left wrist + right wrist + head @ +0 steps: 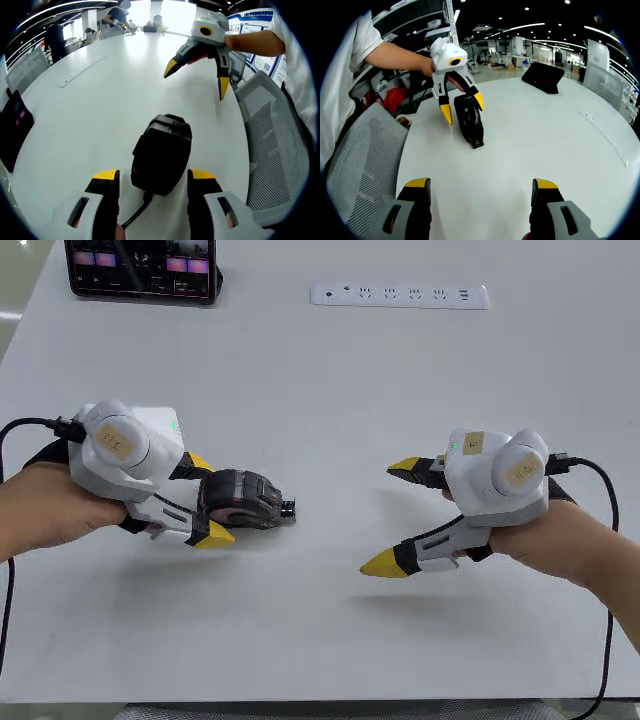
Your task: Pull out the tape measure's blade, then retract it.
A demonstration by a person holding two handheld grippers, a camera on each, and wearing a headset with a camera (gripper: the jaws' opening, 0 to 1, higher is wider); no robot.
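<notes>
Two jaws of the left gripper [209, 498] stand spread around the black tape measure [245, 500] on the white table [330, 390], and a thin gap shows at one side. The right gripper [390, 516] is wide open, well apart. The case looks hard, smooth and rather heavy, so I would clamp its flat sides and pinch the small blade hook [288, 507].

The head view looks steeply down from above the near edge of the white desk [330, 360], facing its far edge, and takes in the left gripper [208, 498] and the right gripper [388, 517] from a little way off. The left gripper view sits low, close behind the tape measure [162, 150], and faces across the desk toward the right gripper. The right gripper view sits equally low but farther back, facing the opposite way. All three share the tape measure and the desk between the grippers.
</notes>
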